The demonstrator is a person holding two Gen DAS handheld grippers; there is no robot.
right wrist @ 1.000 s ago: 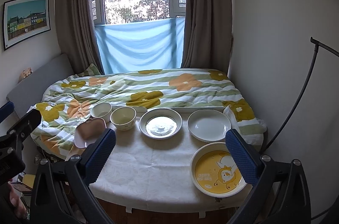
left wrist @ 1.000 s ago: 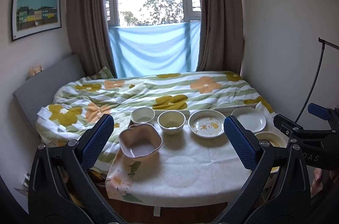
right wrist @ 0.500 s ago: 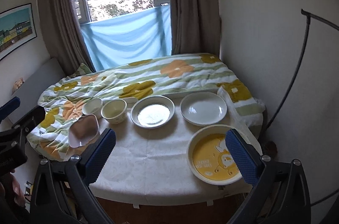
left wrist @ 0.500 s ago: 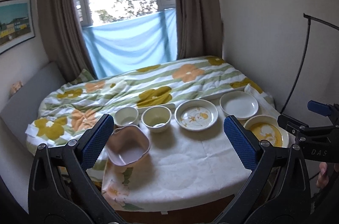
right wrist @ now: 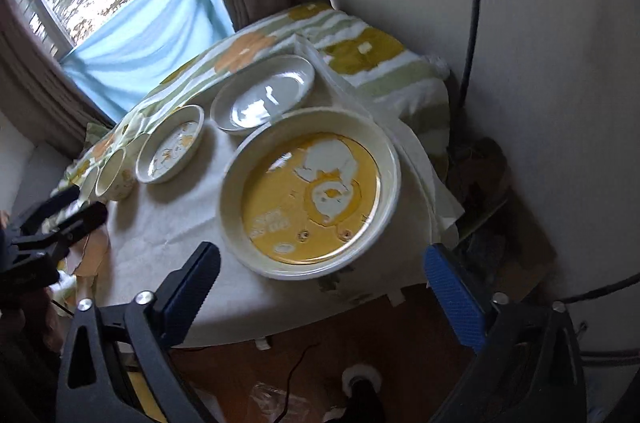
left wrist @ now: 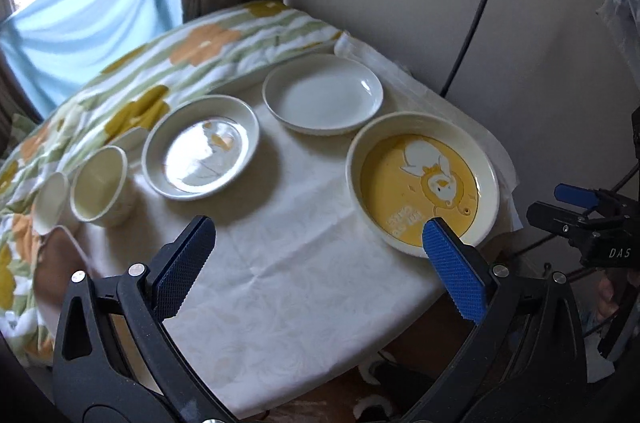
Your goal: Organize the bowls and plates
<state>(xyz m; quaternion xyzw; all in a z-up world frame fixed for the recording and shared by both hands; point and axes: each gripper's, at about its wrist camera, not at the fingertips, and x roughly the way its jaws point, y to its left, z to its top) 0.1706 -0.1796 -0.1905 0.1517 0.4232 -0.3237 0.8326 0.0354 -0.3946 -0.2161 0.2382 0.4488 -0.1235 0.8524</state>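
The yellow duck plate (right wrist: 310, 193) sits at the tabletop (left wrist: 280, 263) edge. Right gripper (right wrist: 320, 279) fingers are wide, closing, empty; left gripper (left wrist: 316, 259) is wide and empty. A hasty grasp risks pushing the plate off.

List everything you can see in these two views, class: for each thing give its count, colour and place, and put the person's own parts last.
yellow plate: 1, cream rim, yellow cartoon centre, table's near right
white plate: 1, plain white, behind the yellow plate
patterned plate: 1, cream with orange print, middle of the row
bowls: 2, cream, left of the plates
pink dish: 1, blurred, table's left edge
tablecloth: 1, white
quilt: 1, green stripes, orange and yellow flowers, behind the table
left hand-held gripper: 1, black, blue pads, open, empty
right hand-held gripper: 1, same colours, closing, nothing between its pads
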